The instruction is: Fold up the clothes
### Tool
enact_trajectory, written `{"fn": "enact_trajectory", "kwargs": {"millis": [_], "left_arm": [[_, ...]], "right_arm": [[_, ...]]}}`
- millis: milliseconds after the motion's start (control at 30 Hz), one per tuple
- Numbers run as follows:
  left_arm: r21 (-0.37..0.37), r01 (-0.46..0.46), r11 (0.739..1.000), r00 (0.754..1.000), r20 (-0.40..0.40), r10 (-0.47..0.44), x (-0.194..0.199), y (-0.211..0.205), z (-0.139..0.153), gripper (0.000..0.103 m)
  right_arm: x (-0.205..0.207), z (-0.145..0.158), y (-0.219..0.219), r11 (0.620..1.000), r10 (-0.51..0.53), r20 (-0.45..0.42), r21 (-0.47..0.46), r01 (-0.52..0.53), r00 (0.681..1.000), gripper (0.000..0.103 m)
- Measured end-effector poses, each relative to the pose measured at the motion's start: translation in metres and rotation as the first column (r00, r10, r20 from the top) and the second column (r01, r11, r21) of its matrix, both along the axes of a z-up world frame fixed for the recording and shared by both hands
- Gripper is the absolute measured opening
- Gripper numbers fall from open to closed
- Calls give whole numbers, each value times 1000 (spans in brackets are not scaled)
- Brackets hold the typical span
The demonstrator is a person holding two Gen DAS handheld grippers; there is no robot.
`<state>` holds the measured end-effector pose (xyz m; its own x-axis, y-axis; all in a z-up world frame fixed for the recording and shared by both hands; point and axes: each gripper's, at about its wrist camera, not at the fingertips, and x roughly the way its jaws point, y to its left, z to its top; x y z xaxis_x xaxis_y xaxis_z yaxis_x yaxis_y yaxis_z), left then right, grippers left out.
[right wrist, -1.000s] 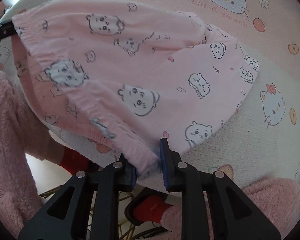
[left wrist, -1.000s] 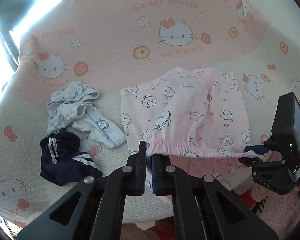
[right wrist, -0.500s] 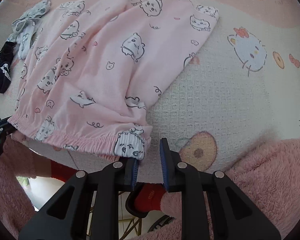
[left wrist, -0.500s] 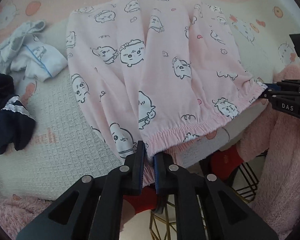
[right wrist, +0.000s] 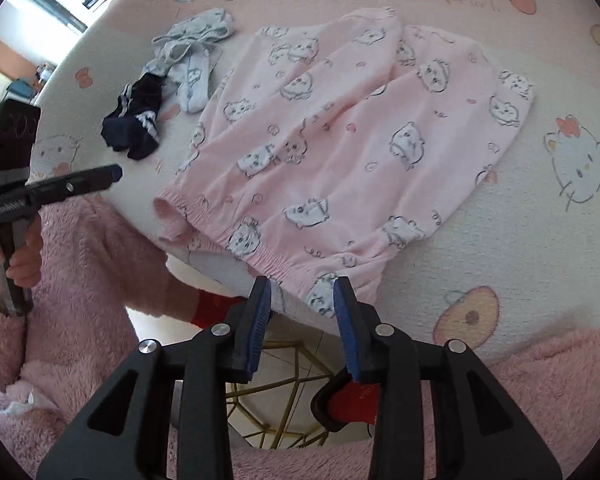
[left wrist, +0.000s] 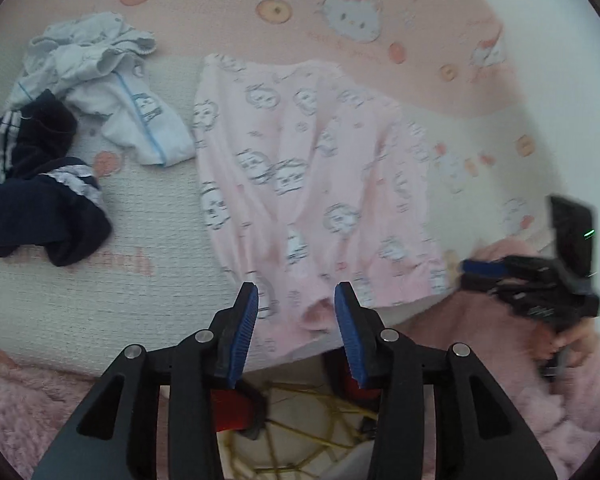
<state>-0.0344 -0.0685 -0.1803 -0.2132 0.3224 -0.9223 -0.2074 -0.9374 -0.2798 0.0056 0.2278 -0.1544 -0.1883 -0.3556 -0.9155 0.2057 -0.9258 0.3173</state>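
Pink pants (left wrist: 308, 184) with a cartoon print lie folded flat on the Hello Kitty tablecloth (left wrist: 100, 280), their elastic waistband at the table's near edge. My left gripper (left wrist: 296, 300) hovers over one waistband corner. Its jaws are opening, the cloth lies below the gap, and the pads do not press it. In the right wrist view, the pants (right wrist: 360, 140) spread away from my right gripper (right wrist: 302, 292). Its jaws are also opening, with the other waistband corner (right wrist: 322, 296) loose between them. The left gripper (right wrist: 108, 174) shows at the left there.
A crumpled white and blue garment (left wrist: 112, 92) and a dark navy garment with white stripes (left wrist: 32, 192) lie left of the pants. The person's fluffy pink sleeves (right wrist: 80, 280) are along the table edge. A gold wire frame (right wrist: 292, 392) and red slippers (right wrist: 352, 400) show below it.
Both grippers lowered the waistband to the table and opened, letting it go. The pants now lie flat with the waistband at the near edge.
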Motion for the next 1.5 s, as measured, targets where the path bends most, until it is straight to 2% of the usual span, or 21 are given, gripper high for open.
{"fn": "enact_trajectory", "kwargs": {"millis": [67, 167, 267, 300, 333, 433, 533, 600, 633, 700, 767, 867, 967, 1067, 1133, 1167, 1233, 1300, 1367, 1433, 1500], "left_arm": [[-65, 94, 994, 995, 28, -92, 3, 25, -14, 42], [-166, 218, 962, 975, -5, -222, 15, 62, -20, 42], [-254, 261, 931, 963, -3, -271, 15, 80, -32, 42], [-291, 253, 923, 965, 4, -264, 13, 81, -39, 34], [-328, 244, 913, 967, 11, -254, 11, 81, -45, 14], [-335, 141, 932, 987, -26, -158, 5, 64, -37, 14], [-361, 47, 931, 993, -87, -84, 8, 45, -14, 12], [-424, 4, 905, 994, -98, -50, 12, 36, -8, 10], [-437, 20, 899, 995, -76, -59, 14, 33, -8, 10], [-359, 35, 933, 998, -38, -52, 20, 26, -11, 10], [-263, 0, 965, 999, -42, -11, 23, 16, -6, 10], [-269, -53, 962, 996, -89, 30, 18, 12, 3, 10], [-160, -100, 982, 992, -87, 87, 6, -2, 6, 10], [-61, -92, 994, 993, -82, 87, -2, 2, 7, 11], [-103, -63, 993, 995, -86, 54, -11, 12, -3, 11], [-139, -44, 989, 998, -51, 37, -17, 16, -15, 11], [-162, 20, 987, 1000, 26, -16, -23, 25, -37, 11], [-203, 92, 975, 993, 88, -76, -18, 35, -53, 11], [-269, 166, 949, 983, 128, -136, -8, 45, -64, 10], [-312, 181, 933, 981, 127, -148, -2, 47, -63, 10], [-380, 149, 913, 987, 120, -112, -1, 39, -59, 12]], "right_arm": [[-6, -4, 2, 998, -58, 0, 12, 58, 998, 34], [-11, -26, 4, 990, -92, 29, 111, 88, 995, 34], [-13, -52, 12, 985, -125, 77, 129, 114, 989, 34], [-15, -60, 14, 981, -136, 97, 156, 120, 986, 34], [-18, -68, 15, 974, -147, 118, 188, 123, 982, 34], [-23, -74, 18, 967, -159, 124, 221, 129, 979, 32], [-22, -71, 22, 959, -179, 98, 241, 151, 979, 32], [-23, -69, 30, 951, -214, 84, 246, 188, 973, 32], [-24, -68, 35, 941, -242, 75, 262, 215, 967, 32], [-27, -68, 48, 927, -306, 78, 250, 279, 949, 32], [-27, -67, 56, 928, -331, 99, 212, 305, 938, 32], [-22, -48, 53, 943, -302, 27, 157, 294, 953, 32], [-20, -38, 48, 949, -278, -15, 152, 277, 960, 33], [-22, -45, 46, 956, -260, 25, 151, 253, 965, 33], [-24, -52, 43, 962, -239, 67, 150, 227, 969, 33], [-25, -56, 40, 965, -225, 92, 158, 209, 970, 33], [-28, -65, 37, 960, -218, 117, 203, 191, 969, 33], [-31, -62, 37, 948, -225, 91, 249, 197, 970, 32], [-32, -59, 43, 921, -259, 58, 316, 229, 964, 32], [-32, -57, 51, 898, -303, 41, 346, 272, 952, 32], [-33, -52, 54, 878, -324, 17, 377, 294, 946, 32]]}}
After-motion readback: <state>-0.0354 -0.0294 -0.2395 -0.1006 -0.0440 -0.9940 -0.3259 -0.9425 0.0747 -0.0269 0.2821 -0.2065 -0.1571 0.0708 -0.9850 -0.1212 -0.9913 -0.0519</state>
